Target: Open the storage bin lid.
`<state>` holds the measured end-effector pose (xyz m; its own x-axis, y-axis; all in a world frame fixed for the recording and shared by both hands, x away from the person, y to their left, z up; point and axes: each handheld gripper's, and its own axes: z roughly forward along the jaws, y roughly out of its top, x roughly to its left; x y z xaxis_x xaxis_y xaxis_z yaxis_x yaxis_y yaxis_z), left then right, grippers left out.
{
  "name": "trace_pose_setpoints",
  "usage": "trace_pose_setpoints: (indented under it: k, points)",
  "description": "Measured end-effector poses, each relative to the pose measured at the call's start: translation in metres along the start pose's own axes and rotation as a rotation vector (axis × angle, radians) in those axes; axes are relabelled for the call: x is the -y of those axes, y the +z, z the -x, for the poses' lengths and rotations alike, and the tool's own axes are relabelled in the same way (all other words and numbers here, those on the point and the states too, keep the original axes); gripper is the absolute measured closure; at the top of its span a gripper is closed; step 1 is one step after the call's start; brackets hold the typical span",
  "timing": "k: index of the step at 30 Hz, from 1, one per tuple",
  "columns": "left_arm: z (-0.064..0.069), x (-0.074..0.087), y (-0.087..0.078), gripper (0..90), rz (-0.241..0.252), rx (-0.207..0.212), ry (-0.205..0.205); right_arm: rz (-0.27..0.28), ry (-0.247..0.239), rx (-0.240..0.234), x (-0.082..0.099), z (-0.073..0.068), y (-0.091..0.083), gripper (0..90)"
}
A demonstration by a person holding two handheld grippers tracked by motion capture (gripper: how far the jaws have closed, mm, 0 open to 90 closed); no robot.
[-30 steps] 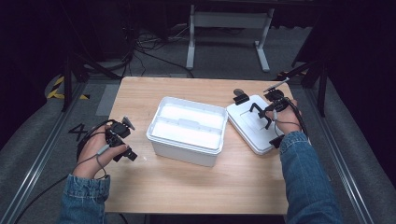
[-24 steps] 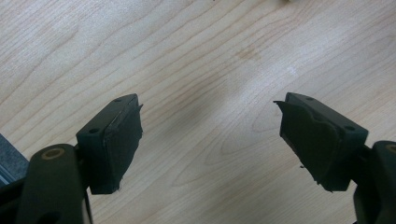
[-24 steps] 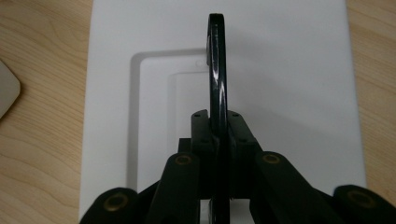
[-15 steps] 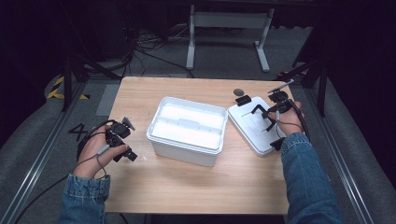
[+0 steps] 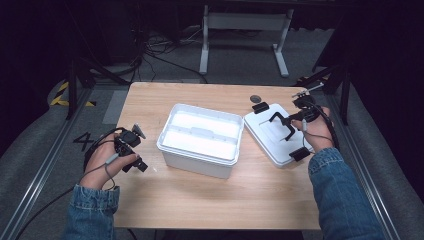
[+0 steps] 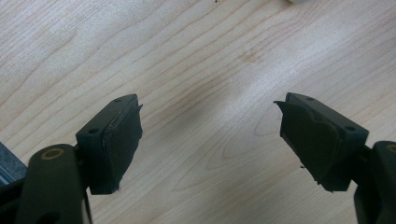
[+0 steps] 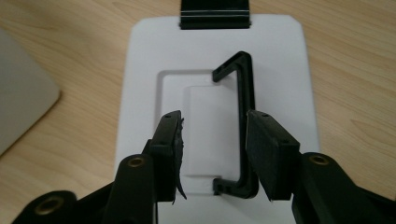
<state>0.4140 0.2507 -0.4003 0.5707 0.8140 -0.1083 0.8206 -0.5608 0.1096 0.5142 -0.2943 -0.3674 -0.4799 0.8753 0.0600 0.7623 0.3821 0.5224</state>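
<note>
An open white bin (image 5: pixel 200 137) stands mid-table. Its white lid (image 5: pixel 270 142) lies flat to the right, with black latches at both ends and a raised black handle (image 5: pixel 281 125). My right gripper (image 5: pixel 293 120) hovers over the lid. In the right gripper view the jaws (image 7: pixel 212 135) stand open astride the handle (image 7: pixel 246 93), whose bar lies close to the right-hand pad (image 7: pixel 266 154); the lid (image 7: pixel 280 70) is beneath. My left gripper (image 5: pixel 140 150) rests left of the bin. It is wide open (image 6: pixel 210 135) over bare wood, with nothing between its pads.
A small dark disc (image 5: pixel 255 99) lies on the wooden table (image 5: pixel 210 200) just beyond the lid. Behind the table are a white metal stand (image 5: pixel 245 30) and floor cables. Metal rails run along both sides of the table.
The right hand has shifted slightly toward the far right over the lid. The left hand, bin and lid have not moved.
</note>
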Motion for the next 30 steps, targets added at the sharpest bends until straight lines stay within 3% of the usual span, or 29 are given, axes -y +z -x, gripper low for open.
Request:
trace_pose_setpoints:
  k: [5,8,12,16,30]
  points:
    - [-0.001,0.0,-0.001,21.6,0.006,0.004,-0.004,0.041,-0.06,-0.033,0.007,-0.019,-0.023,56.7]
    - [-0.002,0.0,0.0,21.6,0.005,-0.004,-0.004,0.05,-0.13,-0.062,0.017,-0.039,-0.041,56.0]
    - [-0.002,0.006,0.001,21.6,0.002,0.01,-0.007,0.048,-0.163,-0.086,0.026,-0.052,-0.05,55.3]
    - [-0.005,0.012,-0.004,21.6,0.022,0.007,-0.018,0.05,-0.229,-0.139,0.044,-0.074,-0.06,55.2]
    - [-0.004,0.014,-0.005,21.7,0.029,0.012,-0.019,0.053,-0.272,-0.232,0.08,-0.106,-0.049,54.9]
